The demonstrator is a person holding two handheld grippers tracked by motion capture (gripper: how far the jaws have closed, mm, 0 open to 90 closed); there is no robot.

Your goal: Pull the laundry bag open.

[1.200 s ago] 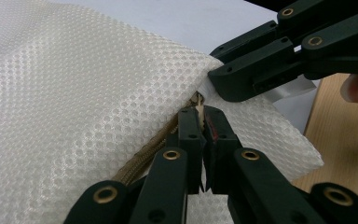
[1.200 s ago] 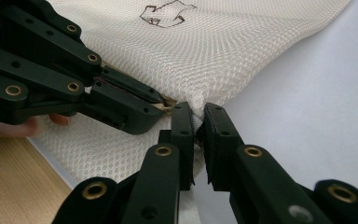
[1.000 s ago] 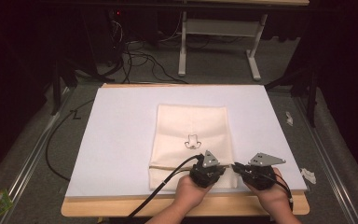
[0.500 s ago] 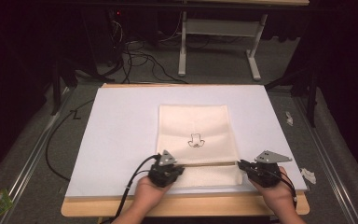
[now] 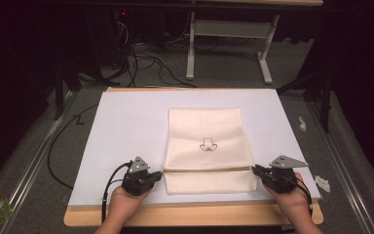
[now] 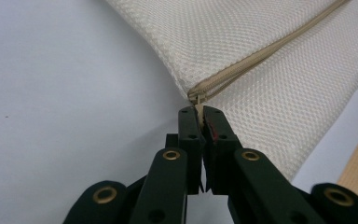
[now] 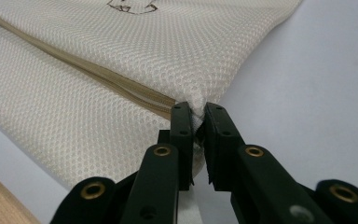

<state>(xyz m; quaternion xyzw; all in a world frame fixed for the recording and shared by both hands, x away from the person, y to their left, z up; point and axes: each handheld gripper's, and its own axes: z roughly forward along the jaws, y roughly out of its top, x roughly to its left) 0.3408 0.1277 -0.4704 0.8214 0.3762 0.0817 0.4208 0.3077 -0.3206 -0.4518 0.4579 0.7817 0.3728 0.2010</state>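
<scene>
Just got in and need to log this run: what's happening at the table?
A person works a cream mesh zipper pouch lying on a white mat. The left gripper is shut on the zipper pull at the pouch's left end. The right gripper pinches the pouch's right edge at the other end of the zipper.

One cream mesh bag [image 5: 206, 146] lies on the table [image 5: 126, 126], with one zipper [image 5: 207, 170] across it and one small black drawing [image 5: 207, 144] printed on it. Two tools are there: the left tool [image 5: 161, 176] at the bag's 8 o'clock corner, the right tool [image 5: 254, 170] at 4 o'clock. Two white scraps [image 5: 302, 123] lie on the floor at 3 o'clock.
</scene>
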